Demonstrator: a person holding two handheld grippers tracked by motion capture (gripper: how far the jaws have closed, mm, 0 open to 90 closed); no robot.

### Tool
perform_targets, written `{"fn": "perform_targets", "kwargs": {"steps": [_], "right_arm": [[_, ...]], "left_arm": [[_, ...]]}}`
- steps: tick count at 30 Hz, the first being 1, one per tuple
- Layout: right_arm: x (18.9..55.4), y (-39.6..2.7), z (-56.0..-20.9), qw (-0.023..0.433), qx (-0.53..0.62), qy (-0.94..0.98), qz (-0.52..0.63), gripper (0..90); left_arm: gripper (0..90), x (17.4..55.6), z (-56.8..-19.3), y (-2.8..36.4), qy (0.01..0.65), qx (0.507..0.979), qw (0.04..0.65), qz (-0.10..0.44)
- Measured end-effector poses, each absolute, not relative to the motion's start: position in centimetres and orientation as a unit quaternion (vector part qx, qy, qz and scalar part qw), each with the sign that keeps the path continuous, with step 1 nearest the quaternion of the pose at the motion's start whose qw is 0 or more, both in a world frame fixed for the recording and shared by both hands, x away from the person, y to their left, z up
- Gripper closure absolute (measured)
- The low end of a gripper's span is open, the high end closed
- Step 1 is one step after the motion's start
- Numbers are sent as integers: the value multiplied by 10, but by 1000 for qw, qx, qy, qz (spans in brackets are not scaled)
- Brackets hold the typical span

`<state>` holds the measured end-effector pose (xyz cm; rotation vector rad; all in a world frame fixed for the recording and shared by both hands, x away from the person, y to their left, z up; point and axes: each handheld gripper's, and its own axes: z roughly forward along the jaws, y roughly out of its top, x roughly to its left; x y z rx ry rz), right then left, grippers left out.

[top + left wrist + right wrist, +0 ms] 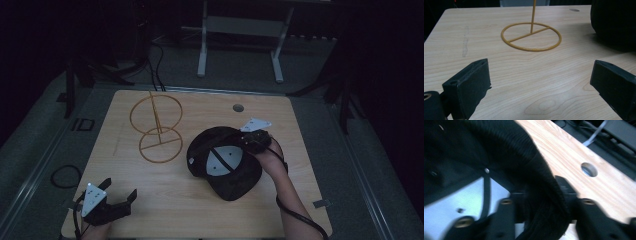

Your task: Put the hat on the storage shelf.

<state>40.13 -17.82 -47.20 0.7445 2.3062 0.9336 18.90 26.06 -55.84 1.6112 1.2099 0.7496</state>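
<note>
The wooden table (pixel 165 200) carries all. The black cap (pixel 225 162) lies upside down, right of centre, its grey lining facing up. Just left of it stands the yellow wire stand (pixel 159 129). The right gripper (pixel 251 141) is closed on the cap's back rim, fabric betw. the jaws, it seems. The left gripper (pixel 120 192), near the front-left corner, has its jaws wide apart w/ nothing betw. them.

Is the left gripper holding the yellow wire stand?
No: in the left gripper view the left gripper has its jaws wide apart over bare table, well short of the yellow wire stand.
</note>
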Motion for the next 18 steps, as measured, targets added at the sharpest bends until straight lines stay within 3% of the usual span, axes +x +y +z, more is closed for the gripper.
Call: {"fn": "perform_targets", "kwargs": {"steps": [1,3,18], "right_arm": [[401,-177,-473,280,270,857,337,830],[402,-179,-472,270,260,861,344,873],[386,-188,-448,183,297,811,469,881]], "left_arm": [[33,189,-559,261,496,659,476,306],[33,189,-559,261,497,659,476,304],[34,188,-558,253,493,665,473,301]]}}
